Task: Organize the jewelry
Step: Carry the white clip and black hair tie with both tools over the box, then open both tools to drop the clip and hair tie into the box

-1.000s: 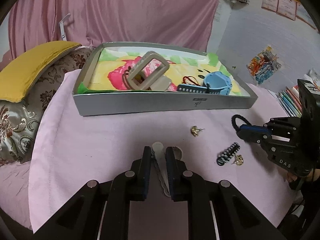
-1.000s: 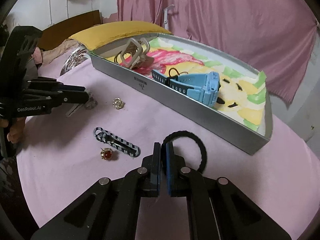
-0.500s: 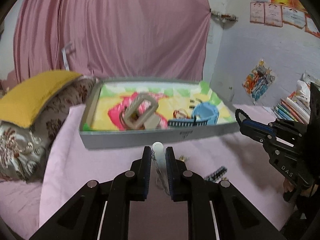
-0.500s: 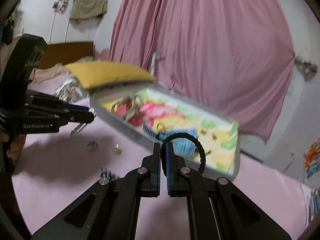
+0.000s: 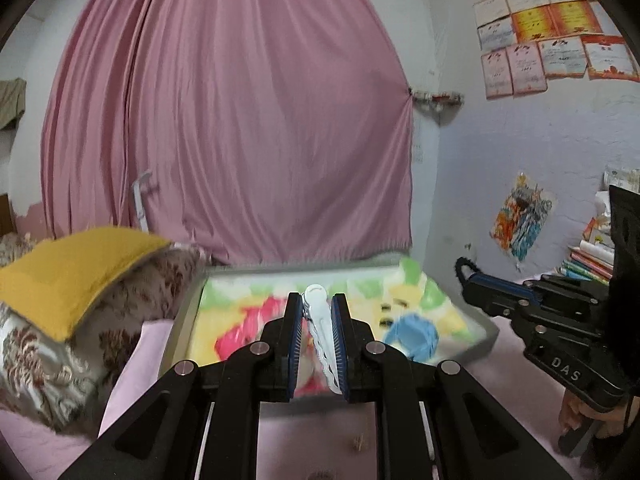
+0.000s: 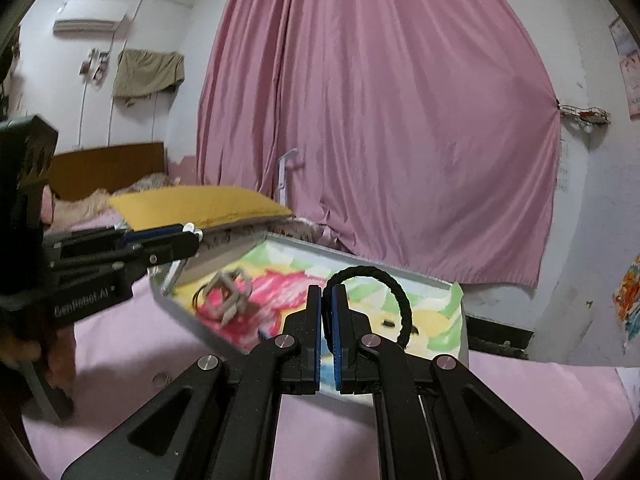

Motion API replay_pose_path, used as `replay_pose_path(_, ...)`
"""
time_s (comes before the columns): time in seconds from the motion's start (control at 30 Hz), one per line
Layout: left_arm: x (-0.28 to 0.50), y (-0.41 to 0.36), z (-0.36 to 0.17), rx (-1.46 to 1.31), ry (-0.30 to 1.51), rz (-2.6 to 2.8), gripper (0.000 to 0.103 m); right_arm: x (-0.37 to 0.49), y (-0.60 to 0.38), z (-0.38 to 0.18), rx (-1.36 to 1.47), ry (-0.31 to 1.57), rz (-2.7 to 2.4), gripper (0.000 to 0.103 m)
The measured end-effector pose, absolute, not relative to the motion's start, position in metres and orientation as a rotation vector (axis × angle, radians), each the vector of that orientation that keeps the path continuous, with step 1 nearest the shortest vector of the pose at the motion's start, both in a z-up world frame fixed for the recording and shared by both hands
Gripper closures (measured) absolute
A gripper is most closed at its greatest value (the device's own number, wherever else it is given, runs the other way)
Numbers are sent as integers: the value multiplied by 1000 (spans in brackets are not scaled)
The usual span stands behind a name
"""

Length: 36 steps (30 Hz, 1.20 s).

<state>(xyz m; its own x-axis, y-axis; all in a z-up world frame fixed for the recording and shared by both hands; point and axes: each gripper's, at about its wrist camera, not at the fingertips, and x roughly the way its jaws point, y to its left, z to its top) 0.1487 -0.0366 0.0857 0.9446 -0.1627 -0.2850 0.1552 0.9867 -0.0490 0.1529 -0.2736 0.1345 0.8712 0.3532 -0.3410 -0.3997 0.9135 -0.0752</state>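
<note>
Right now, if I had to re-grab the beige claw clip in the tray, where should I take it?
Probably one bar of the beige claw clip's open frame, coming from above. In the right wrist view it stands tilted in the tray, bars raised clear of the floor, so closing across a single bar looks likelier to hold than spanning the whole frame. Blur hides finer detail.

shallow grey tray with cartoon liner (image 5: 182, 322): on pink-covered table (image 6: 132, 344), before pink curtain (image 5: 240, 120) | yellow cushion (image 5: 68, 268): left of tray | blue watch (image 5: 412, 332), beige claw clip (image 6: 230, 296): apparently in tray, blurred
</note>
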Motion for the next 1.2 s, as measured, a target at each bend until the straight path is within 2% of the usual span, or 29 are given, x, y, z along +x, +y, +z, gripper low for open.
replay_pose_path(0.4, 192, -43, 82, -109, 339, -174, 89, 193, -269, 123, -93, 346, 362, 99)
replay_pose_path(0.83, 222, -37, 51, -161, 571, -237, 89, 221, -284, 93, 17, 547, 318, 99)
replay_pose_path(1.2, 231, -37, 40, -163, 672, -226, 89, 231, -295, 77, 63, 634, 311, 99)
